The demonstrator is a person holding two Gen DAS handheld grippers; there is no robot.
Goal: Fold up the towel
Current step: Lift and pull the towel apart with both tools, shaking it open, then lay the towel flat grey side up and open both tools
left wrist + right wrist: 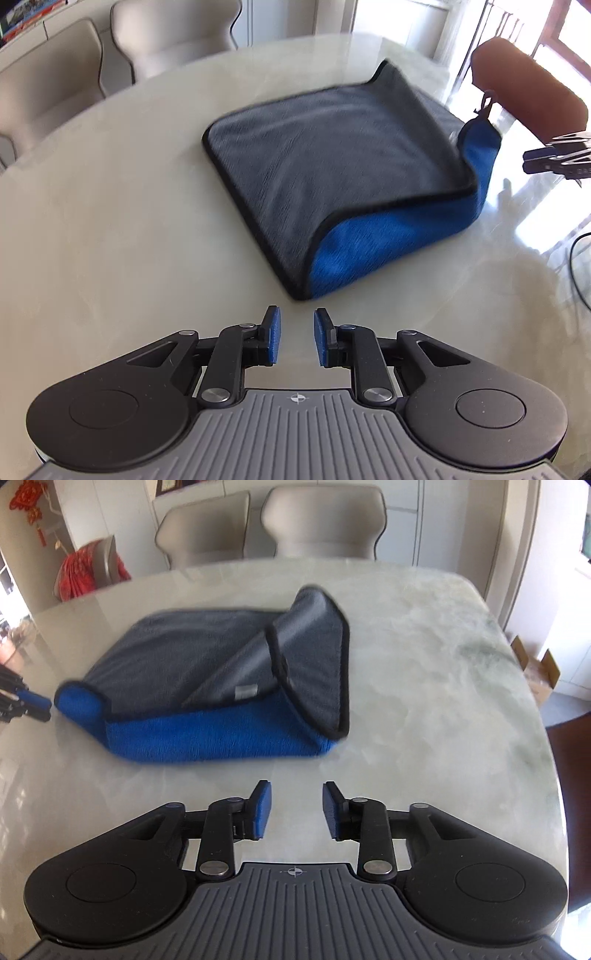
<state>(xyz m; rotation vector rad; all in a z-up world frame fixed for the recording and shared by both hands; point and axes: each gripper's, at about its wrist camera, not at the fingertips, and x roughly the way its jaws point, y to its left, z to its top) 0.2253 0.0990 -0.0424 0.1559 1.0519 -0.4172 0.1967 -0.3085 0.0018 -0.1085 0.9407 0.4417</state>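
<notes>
A towel point(332, 162), grey on one side and blue on the other with black edging, lies folded on the pale marble table point(110, 221). Its blue underside shows along the near and right edges. In the right wrist view the towel point(221, 672) has a grey corner flap turned up and a small grey label. My left gripper point(296, 332) is open and empty, just short of the towel's near corner. My right gripper point(296, 805) is open and empty, a little in front of the towel's blue edge. The right gripper also shows at the far right in the left wrist view point(554, 158).
Beige chairs point(321, 520) stand behind the table. A brown chair back point(528, 85) is at the right. A black cable point(576, 258) lies near the table's right edge. A cardboard box point(535, 675) sits on the floor beyond the table.
</notes>
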